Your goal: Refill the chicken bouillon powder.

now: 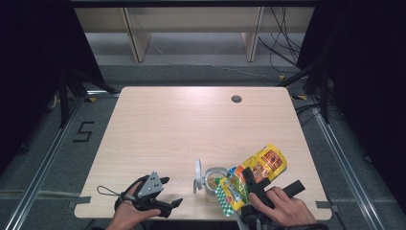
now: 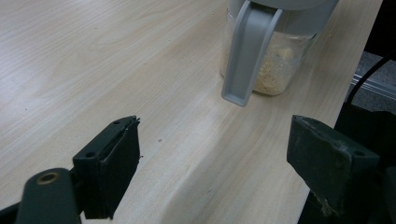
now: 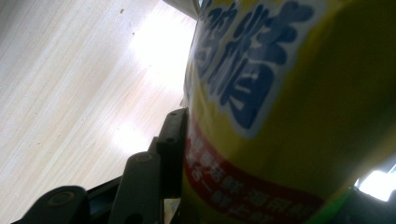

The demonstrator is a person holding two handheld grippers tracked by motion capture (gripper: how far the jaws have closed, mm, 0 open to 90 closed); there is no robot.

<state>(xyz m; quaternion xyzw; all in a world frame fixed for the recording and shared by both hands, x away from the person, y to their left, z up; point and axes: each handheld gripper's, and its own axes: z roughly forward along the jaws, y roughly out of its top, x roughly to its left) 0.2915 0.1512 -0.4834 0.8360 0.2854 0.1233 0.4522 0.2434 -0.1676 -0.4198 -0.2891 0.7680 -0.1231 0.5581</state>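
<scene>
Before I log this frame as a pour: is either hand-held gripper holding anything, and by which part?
The right hand-held gripper clamps the yellow snack bag around its middle. The left hand-held gripper holds nothing, jaws apart.

Both grippers black: left gripper (image 1: pixel 165 194) with grey three-cornered plate (image 1: pixel 151 184) on top, thin black cable loop (image 1: pixel 106 191) trailing, blocky dark pads (image 2: pixel 116 163) with screw holes; right gripper (image 1: pixel 256 184) black too, hinged links with round rivets.
</scene>
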